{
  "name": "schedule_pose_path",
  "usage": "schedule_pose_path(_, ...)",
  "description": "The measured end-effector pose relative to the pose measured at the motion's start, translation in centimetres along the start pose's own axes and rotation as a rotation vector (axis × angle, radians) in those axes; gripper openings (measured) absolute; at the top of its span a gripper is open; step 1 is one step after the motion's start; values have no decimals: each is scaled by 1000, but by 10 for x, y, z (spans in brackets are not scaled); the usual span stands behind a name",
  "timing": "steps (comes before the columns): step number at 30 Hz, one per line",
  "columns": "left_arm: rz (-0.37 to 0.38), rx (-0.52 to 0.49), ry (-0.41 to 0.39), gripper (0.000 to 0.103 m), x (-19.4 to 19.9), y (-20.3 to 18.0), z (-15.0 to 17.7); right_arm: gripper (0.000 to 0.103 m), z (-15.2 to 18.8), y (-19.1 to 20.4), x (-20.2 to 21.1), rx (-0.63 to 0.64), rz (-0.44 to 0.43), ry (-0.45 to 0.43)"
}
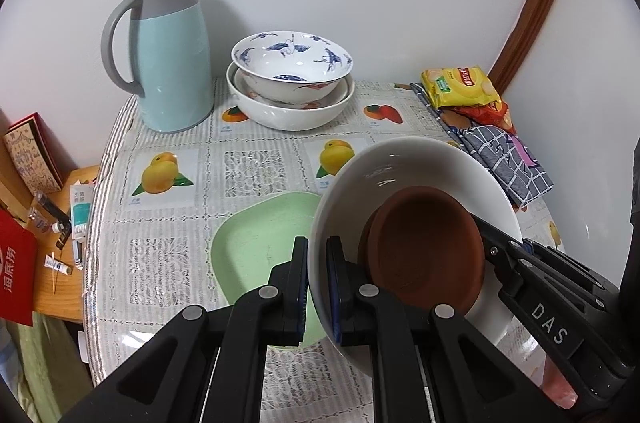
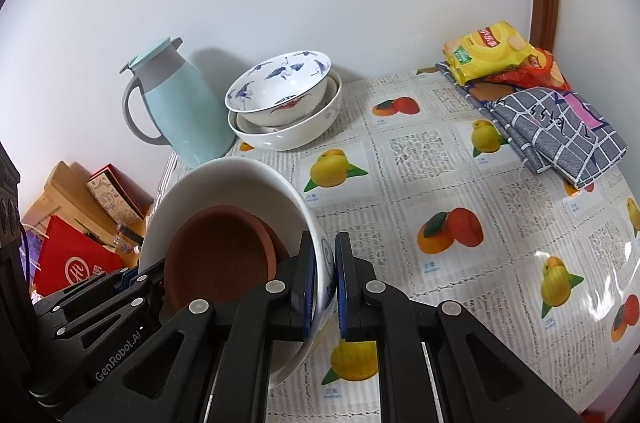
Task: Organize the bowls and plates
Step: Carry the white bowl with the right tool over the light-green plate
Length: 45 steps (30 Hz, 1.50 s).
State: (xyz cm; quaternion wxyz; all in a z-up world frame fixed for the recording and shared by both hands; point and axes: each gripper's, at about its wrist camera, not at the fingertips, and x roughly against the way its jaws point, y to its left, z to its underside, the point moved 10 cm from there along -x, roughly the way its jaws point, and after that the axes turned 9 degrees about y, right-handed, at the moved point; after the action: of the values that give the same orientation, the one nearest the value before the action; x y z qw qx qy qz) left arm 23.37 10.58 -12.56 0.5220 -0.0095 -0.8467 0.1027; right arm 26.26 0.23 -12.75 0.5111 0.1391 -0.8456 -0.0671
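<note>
From the left wrist, the left gripper (image 1: 317,287) pinched the white bowl (image 1: 420,159) rim, brown saucers (image 1: 424,247) inside, above a green plate (image 1: 256,243); from the right wrist, the right gripper (image 2: 325,287) clamped the opposite rim, the bowl tilted over the table (image 2: 460,183).

A home dining corner

A fruit-print oilcloth (image 2: 440,159) covers the counter, carrying a mint thermos jug (image 1: 172,63), stacked china bowls (image 1: 290,83), snack packets (image 1: 464,85) and a folded checked cloth (image 2: 560,127) beside a plain white wall.
</note>
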Motion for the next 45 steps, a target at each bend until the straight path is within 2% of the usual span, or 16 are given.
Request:
schedule_pose_path(19,-30,44,46,9,-24,34,3,9,1,22,-37,29,-22,53)
schedule_pose_path(45,-62,99,158,9,-88,71,17,9,19,28,-114,33,-52,189)
